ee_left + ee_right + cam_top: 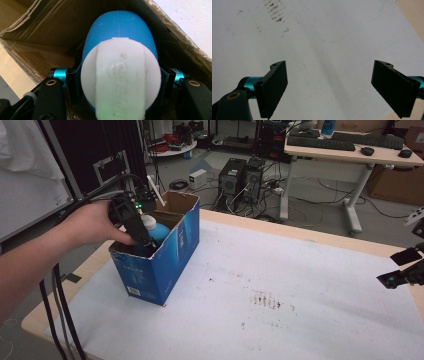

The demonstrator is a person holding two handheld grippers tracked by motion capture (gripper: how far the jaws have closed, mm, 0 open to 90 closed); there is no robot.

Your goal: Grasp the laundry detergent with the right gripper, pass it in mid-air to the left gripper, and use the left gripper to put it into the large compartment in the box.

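Note:
A blue bottle (159, 231) with a white cap (148, 221) stands inside the blue cardboard box (172, 255) at the table's left. My left gripper (139, 232) reaches down into the box, shut on the bottle. In the left gripper view the blue bottle (120, 27) and its white cap (120, 80) sit between the two black pads (72, 85), which press on its sides. My right gripper (402, 272) hovers at the table's far right edge. In the right gripper view its jaws (329, 87) stand wide open over the white table cover, nothing between them.
The box has open brown flaps (177, 200). The white table cover (280, 270) carries dark smudges (265, 300) near its middle. Black cables (60, 305) trail from my left gripper off the table's left edge. Desks, computers and cables stand on the floor beyond.

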